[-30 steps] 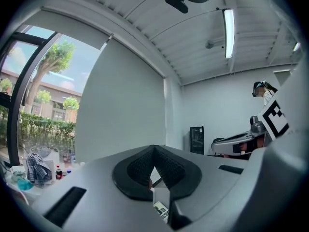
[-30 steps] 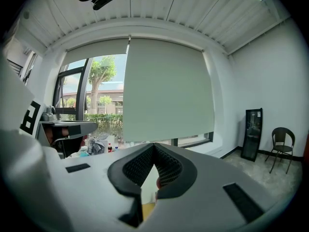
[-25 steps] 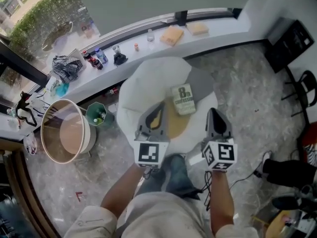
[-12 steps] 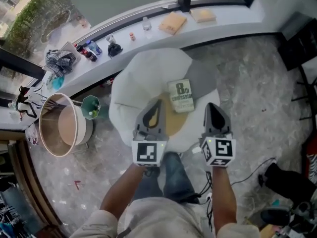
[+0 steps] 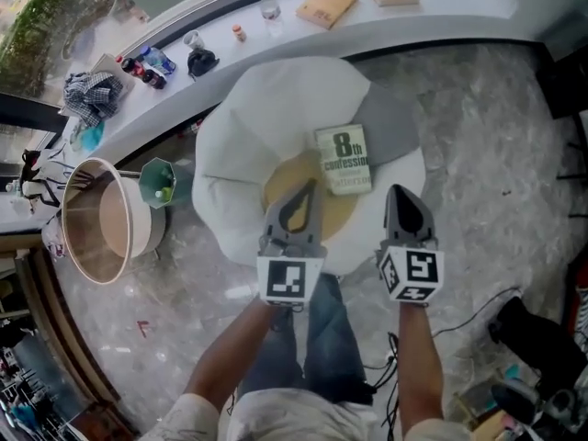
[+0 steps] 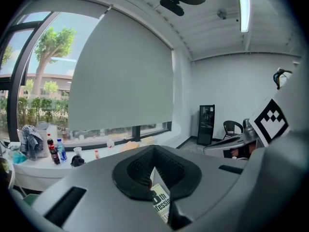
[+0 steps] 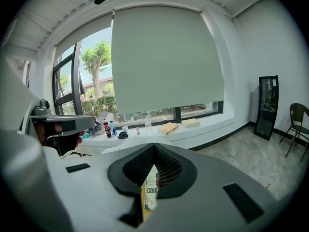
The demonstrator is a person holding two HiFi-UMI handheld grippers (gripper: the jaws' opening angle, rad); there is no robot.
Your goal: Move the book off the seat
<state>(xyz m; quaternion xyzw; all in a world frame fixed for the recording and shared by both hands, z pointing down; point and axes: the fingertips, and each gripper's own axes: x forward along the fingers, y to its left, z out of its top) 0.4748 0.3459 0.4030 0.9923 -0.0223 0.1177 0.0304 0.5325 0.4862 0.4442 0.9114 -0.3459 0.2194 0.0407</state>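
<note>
The book (image 5: pixel 344 159), pale green with a large "8th" on its cover, lies flat on the white beanbag seat (image 5: pixel 248 127), partly on a tan cushion (image 5: pixel 285 177). My left gripper (image 5: pixel 308 186) hovers over the cushion just left of and nearer than the book, jaws shut and empty. To the right, my right gripper (image 5: pixel 401 191) is level with the book's near right corner, also shut and empty. A sliver of the book (image 6: pixel 161 204) shows below the closed left gripper (image 6: pixel 154 149). The book (image 7: pixel 150 192) also peeks under the right gripper (image 7: pixel 154 146).
A round wood-rimmed tub (image 5: pixel 96 232) and a green container (image 5: pixel 158 182) stand left of the seat. The window ledge (image 5: pixel 441 12) beyond carries bottles (image 5: pixel 147 65), a checked cloth (image 5: pixel 89 95) and two tan pads (image 5: pixel 326 3). Cables (image 5: pixel 459 315) trail on the marble floor at right.
Both grippers have moved forward over the seat, closer to the book, and the view has shifted with them. The jaws stayed shut and the book has not moved.
</note>
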